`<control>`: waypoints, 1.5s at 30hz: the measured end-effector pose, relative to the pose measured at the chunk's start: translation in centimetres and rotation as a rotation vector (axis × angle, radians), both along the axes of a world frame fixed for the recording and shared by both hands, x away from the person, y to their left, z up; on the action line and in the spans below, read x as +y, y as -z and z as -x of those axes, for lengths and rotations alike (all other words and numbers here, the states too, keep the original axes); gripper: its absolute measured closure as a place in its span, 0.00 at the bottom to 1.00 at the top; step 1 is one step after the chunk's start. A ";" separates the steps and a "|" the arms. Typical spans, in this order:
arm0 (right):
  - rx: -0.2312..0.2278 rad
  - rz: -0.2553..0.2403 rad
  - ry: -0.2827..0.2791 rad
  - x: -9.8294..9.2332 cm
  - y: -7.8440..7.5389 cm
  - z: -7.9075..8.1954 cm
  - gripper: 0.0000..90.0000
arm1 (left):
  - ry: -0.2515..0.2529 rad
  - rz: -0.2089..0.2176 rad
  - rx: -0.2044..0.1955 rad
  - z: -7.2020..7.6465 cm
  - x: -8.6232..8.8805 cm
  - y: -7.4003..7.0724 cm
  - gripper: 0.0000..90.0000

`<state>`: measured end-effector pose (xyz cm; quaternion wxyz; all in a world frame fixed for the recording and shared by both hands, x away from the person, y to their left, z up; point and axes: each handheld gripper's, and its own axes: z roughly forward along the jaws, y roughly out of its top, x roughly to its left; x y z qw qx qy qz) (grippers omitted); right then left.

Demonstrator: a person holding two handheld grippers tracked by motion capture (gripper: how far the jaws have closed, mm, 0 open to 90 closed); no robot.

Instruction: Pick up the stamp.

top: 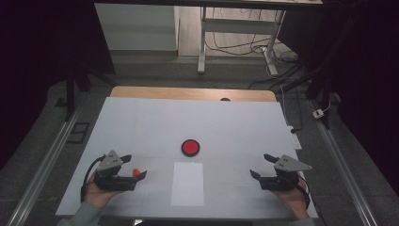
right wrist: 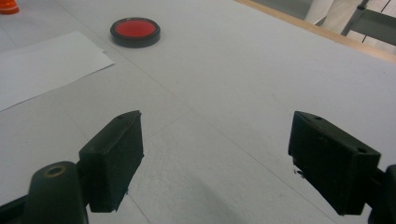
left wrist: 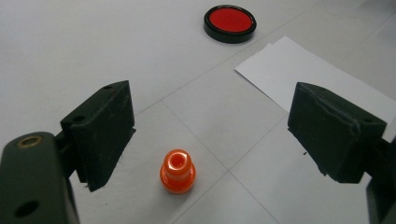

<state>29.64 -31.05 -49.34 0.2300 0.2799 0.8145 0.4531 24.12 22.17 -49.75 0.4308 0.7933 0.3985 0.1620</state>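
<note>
Picking up the small orange stamp-like piece [left wrist: 177,171] looks to us like the step in hand, since it stands upright on the white table [top: 141,122] between the spread jaws of our left gripper [top: 133,166], nearer the jaw that shows at the left of the left gripper view and touching neither. That gripper is released, its pads apart with nothing pressed between them. Our right gripper [top: 260,165] is likewise released and holds nothing; ahead of it lies bare table, with the white sheet of paper [right wrist: 42,65] and the red round pad in its black rim [right wrist: 135,31] off to its far left. To do this well, we judge that we should shift the left gripper a little so the piece sits midway between the pads, then lower until the pads face its narrower neck rather than its flared base, and close slowly. The piece is small and light, so an uneven squeeze from one pad first could tip it or push it across the smooth surface. Keeping the jaws level with the table should let both pads meet it together. From the left gripper, the red pad [left wrist: 229,22] lies well ahead and the paper [left wrist: 317,74] ahead to the right, so we keep the right gripper clear of that path.
</note>
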 end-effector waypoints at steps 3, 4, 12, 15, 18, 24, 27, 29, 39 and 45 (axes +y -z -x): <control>0.001 0.002 -0.010 0.0 0.1 0.0 0.20 | 0.005 -0.005 0.000 0.1 -0.2 0.0 0.16; -0.003 0.007 -0.010 0.0 0.1 0.1 0.21 | 0.004 -0.003 0.000 0.1 -0.2 0.0 0.16; -0.003 -0.032 -0.016 0.0 -0.1 0.2 0.24 | 0.000 -0.002 -0.010 0.3 -0.1 -0.3 0.17; -0.002 -0.031 -0.014 -0.1 0.0 0.3 0.25 | 0.007 -0.003 -0.004 0.2 -0.3 -0.3 0.17; -0.001 -0.033 -0.010 -0.2 0.0 0.2 0.25 | 0.007 -0.008 -0.003 0.1 -0.3 -0.2 0.17; 0.007 -0.022 -0.008 -0.3 0.2 0.3 0.27 | 0.008 -0.011 -0.005 -0.3 -0.4 -0.3 0.17; 0.009 -0.025 -0.007 -0.3 0.3 0.4 0.28 | 0.010 -0.019 -0.003 -0.6 -0.6 -0.3 0.17; 0.008 -0.014 -0.001 -0.4 0.3 0.5 0.28 | 0.009 -0.025 -0.001 -0.8 -0.7 -0.3 0.17; 0.020 -0.028 -0.006 -0.3 0.6 0.4 0.30 | -0.009 -0.040 0.020 -1.8 -0.4 -0.2 0.20; 0.025 -0.017 -0.007 -0.2 0.6 0.5 0.30 | -0.017 -0.076 0.057 -1.9 -0.3 0.2 0.21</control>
